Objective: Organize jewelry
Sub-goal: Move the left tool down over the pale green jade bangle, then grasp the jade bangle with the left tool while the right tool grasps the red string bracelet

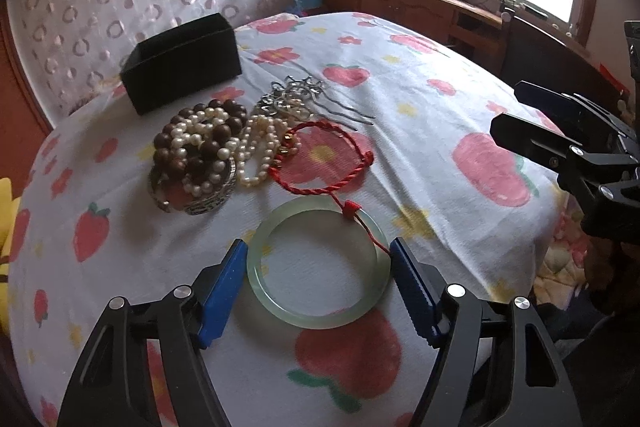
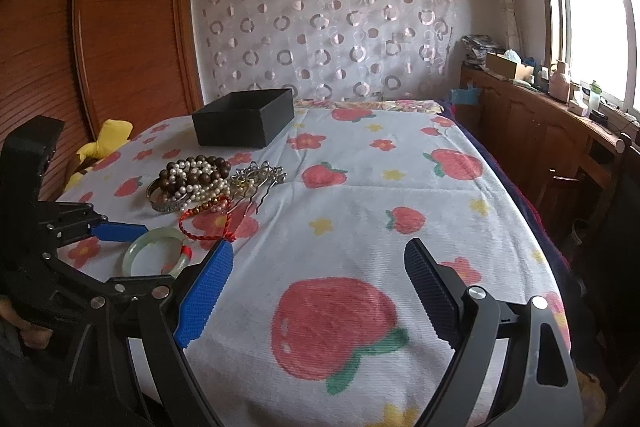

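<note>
Jewelry lies in a heap on the bed point(image 1: 400, 99), on a white cover printed with strawberries and flowers. Nearest your left tool point(image 1: 318, 265) sits a pale green jade bangle point(image 1: 280, 311), flat on the cover, between the two blue pads point(image 1: 224, 291). The pads stand just beside its outer rim on either side; whether they press on it you cannot tell from these views. A red cord bracelet point(image 1: 320, 163) lies just beyond the bangle, its knotted tail trailing across the bangle's far edge. Behind that sit white pearl strands point(image 1: 256, 155) tangled with dark brown wooden beads point(image 1: 212, 143), a silver bangle point(image 1: 208, 205) under them, and silver hair pins point(image 1: 304, 99) to their right. A black open box point(image 1: 180, 63) stands farther back, apart from the heap. Your right tool point(image 2: 316, 291) hovers released over a bare stretch of cover, its jaws wide apart with nothing between them.
</note>
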{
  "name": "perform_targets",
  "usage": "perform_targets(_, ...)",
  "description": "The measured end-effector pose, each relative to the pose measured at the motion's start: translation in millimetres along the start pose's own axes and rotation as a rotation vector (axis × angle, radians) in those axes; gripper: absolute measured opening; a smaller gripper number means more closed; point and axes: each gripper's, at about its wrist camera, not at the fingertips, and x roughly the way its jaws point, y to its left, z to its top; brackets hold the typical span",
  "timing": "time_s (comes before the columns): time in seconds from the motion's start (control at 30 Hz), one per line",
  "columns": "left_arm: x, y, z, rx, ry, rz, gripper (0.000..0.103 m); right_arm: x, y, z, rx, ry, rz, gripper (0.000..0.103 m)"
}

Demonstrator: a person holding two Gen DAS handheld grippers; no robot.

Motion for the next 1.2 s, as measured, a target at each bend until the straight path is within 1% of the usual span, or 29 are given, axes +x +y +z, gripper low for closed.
perform_targets(0.13, -15, 15, -4, -0.051, -0.036, -0.011, 0.069, 7, 7, 3, -0.016, 0.015, 0.027, 0.089)
perform_targets(0.3, -34, 37, -12, -0.102, -0.074, 0.019, 0.069, 19, 26, 10, -0.054, 0.045, 0.105, 0.088)
perform_targets(0.33, -37, 42, -13, -0.114, -0.081, 0.023, 0.069, 22, 30, 11, -0.057, 0.053, 0.124, 0.083)
perform_targets(0.37, -41, 48, -15, -0.131, -0.09, 0.027, 0.069, 28, 35, 13, -0.061, 0.072, 0.165, 0.076)
perform_targets(0.4, -43, 51, -16, -0.142, -0.095, 0.03, 0.069, 33, 39, 14, -0.065, 0.082, 0.184, 0.074)
perform_targets(0.43, -46, 57, -17, -0.156, -0.103, 0.035, 0.069, 40, 44, 15, -0.074, 0.101, 0.204, 0.068)
perform_targets(0.47, -48, 59, -18, -0.163, -0.107, 0.038, 0.069, 45, 48, 15, -0.085, 0.118, 0.214, 0.064)
perform_targets(0.5, -50, 63, -19, -0.173, -0.113, 0.043, 0.069, 50, 52, 15, -0.095, 0.135, 0.222, 0.056)
perform_targets(0.53, -52, 66, -19, -0.181, -0.118, 0.047, 0.069, 56, 56, 15, -0.103, 0.157, 0.229, 0.051)
perform_targets(0.63, -56, 72, -20, -0.193, -0.131, 0.057, 0.069, 69, 59, 15, -0.085, 0.213, 0.256, 0.041)
perform_targets(0.67, -57, 73, -20, -0.195, -0.134, 0.062, 0.069, 71, 60, 15, -0.079, 0.221, 0.261, 0.039)
perform_targets(0.8, -59, 75, -21, -0.197, -0.144, 0.072, 0.069, 80, 56, 19, -0.046, 0.253, 0.269, 0.039)
perform_targets(0.9, -60, 75, -21, -0.197, -0.148, 0.072, 0.069, 86, 58, 23, -0.047, 0.264, 0.262, 0.039)
perform_targets(0.93, -60, 75, -21, -0.197, -0.148, 0.073, 0.069, 88, 58, 24, -0.051, 0.267, 0.257, 0.036)
perform_targets(1.0, -60, 75, -21, -0.199, -0.151, 0.075, 0.069, 90, 62, 25, -0.078, 0.273, 0.226, 0.027)
perform_targets(1.07, -61, 74, -22, -0.199, -0.152, 0.078, 0.069, 89, 64, 24, -0.1, 0.269, 0.201, 0.017)
perform_targets(1.13, -63, 75, -23, -0.203, -0.157, 0.081, 0.069, 84, 62, 21, -0.103, 0.267, 0.199, 0.01)
perform_targets(1.2, -65, 76, -23, -0.205, -0.161, 0.085, 0.069, 80, 59, 18, -0.103, 0.27, 0.221, 0.009)
